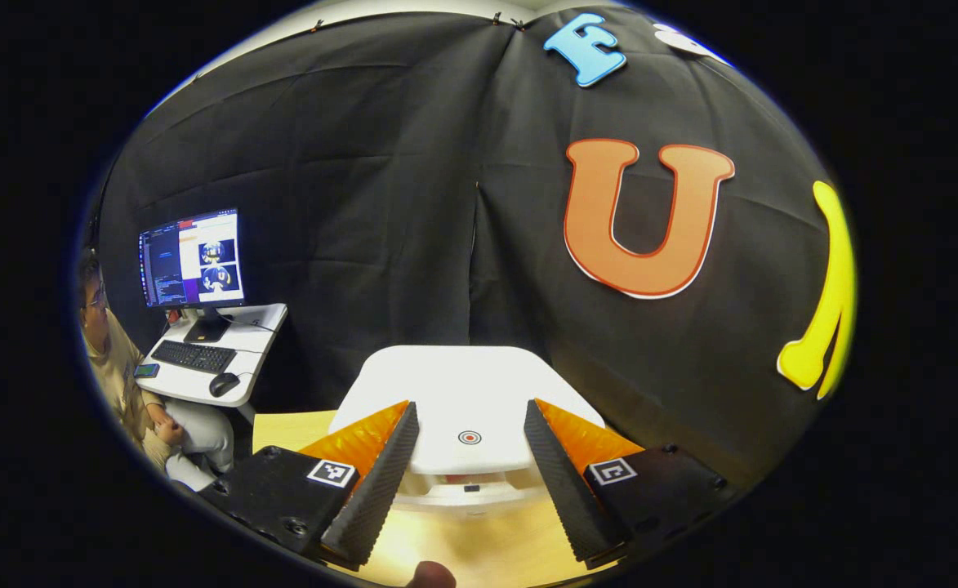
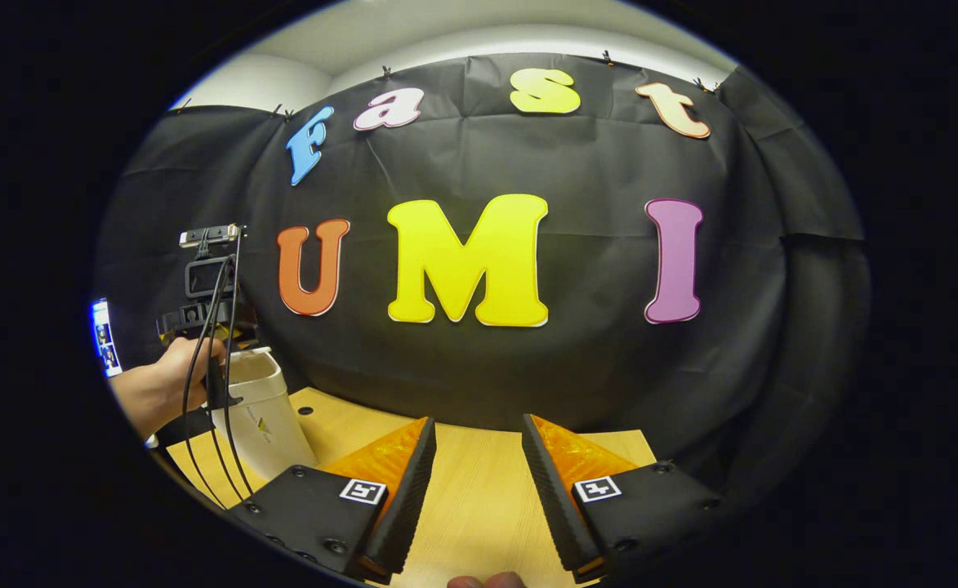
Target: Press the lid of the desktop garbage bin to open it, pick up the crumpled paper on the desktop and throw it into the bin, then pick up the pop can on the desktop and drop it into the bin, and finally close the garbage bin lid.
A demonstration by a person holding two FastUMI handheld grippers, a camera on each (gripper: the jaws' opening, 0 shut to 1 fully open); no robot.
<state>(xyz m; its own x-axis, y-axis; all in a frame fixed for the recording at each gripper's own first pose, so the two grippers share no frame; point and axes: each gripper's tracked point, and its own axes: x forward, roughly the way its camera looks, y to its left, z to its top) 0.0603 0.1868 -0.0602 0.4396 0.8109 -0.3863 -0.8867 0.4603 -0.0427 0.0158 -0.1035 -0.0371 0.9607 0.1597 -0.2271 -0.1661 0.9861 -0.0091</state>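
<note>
The left gripper (image 1: 469,408) hangs wide open, holding nothing, with the white garbage bin lid (image 1: 466,384) straight ahead and just below its fingertips; the lid's small round target mark (image 1: 470,437) sits between the fingers. The lid looks flat, smooth and shut. The bin (image 2: 262,408) stands at the worktop's (image 2: 479,490) left end, a tall pale box. The right gripper (image 2: 479,425) is also wide open and empty, well apart from the bin, so the left is nearer for the press.
</note>
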